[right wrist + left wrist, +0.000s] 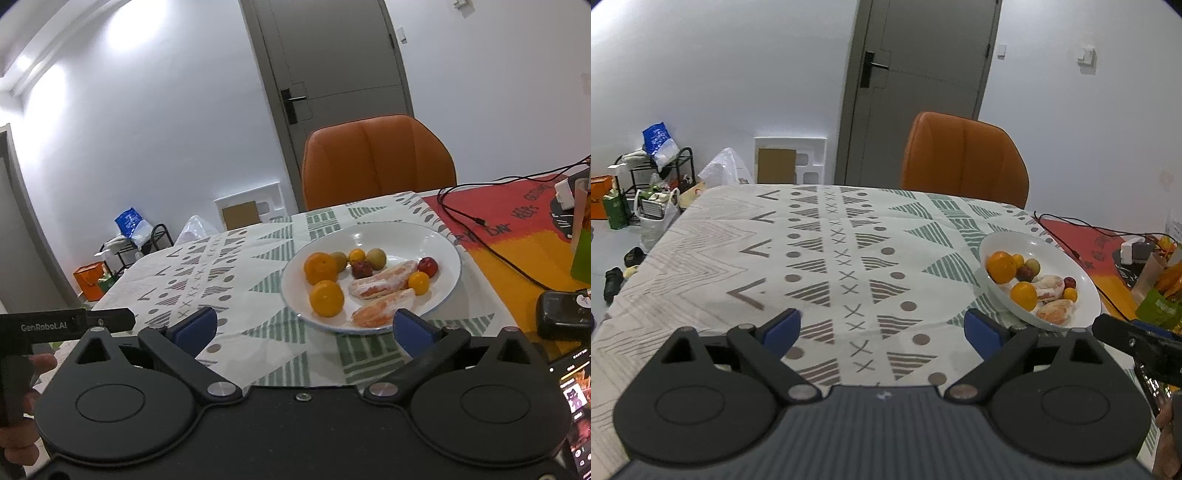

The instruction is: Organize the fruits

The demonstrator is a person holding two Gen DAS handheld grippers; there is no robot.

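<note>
Plate [436, 236]: lay at your right gripper's [301, 328] twelve o'clock, near.
Left gripper [882, 328]: plate at two o'clock, farther.
Jaws: both wide, empty.

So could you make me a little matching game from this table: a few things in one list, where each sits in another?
Things:
1. white plate
2. orange chair
3. black cable
4. peeled citrus pieces

Places:
A. behind the table's far edge
B. across the red and yellow mat
C. on the patterned tablecloth
D. on the plate, beside the whole oranges

Pairs: 1-C, 2-A, 3-B, 4-D
</note>
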